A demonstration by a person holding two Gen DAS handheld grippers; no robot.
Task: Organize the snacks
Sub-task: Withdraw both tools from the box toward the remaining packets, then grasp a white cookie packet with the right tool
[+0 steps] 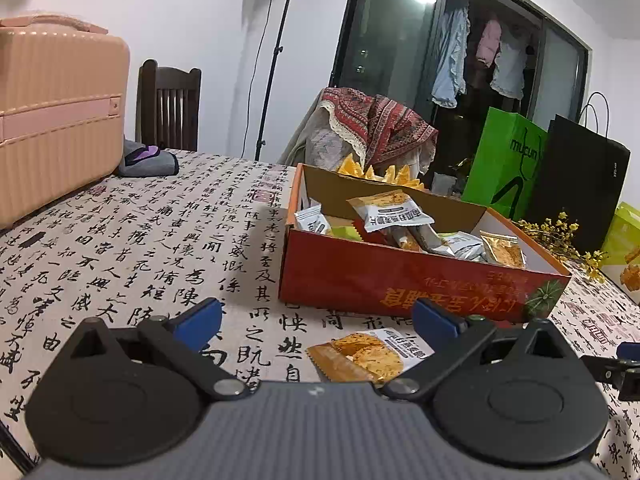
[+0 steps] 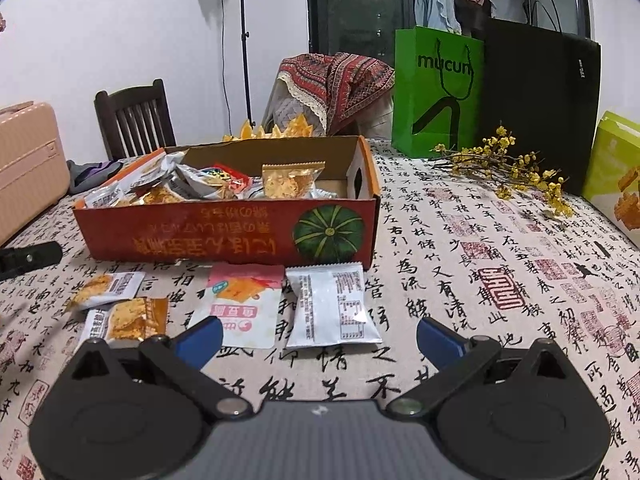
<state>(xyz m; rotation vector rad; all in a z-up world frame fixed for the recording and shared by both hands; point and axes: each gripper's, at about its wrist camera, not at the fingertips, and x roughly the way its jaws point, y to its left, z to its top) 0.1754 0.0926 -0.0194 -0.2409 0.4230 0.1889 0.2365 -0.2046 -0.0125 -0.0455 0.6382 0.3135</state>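
Observation:
An open red cardboard box [image 1: 360, 280] [image 2: 224, 232] with a pumpkin picture holds several snack packets. In front of it on the calligraphy tablecloth lie loose packets: an orange-and-white cracker packet [image 1: 368, 354] between my left fingers, two similar cracker packets [image 2: 108, 286] [image 2: 128, 320], a pink-and-white pouch [image 2: 240, 304] and a white packet [image 2: 332, 304] showing its back label. My left gripper [image 1: 316, 322] is open just above the cloth, the packet within its span. My right gripper [image 2: 318, 338] is open, close behind the pouch and white packet.
A pink suitcase [image 1: 56, 120] stands on the table's left, with a grey pouch [image 1: 148, 162] beside it. Green [image 2: 436, 92] and black [image 2: 540, 104] paper bags, a yellow flower sprig [image 2: 512, 168] and a lime box [image 2: 616, 172] sit at right. Chairs and a lamp stand behind.

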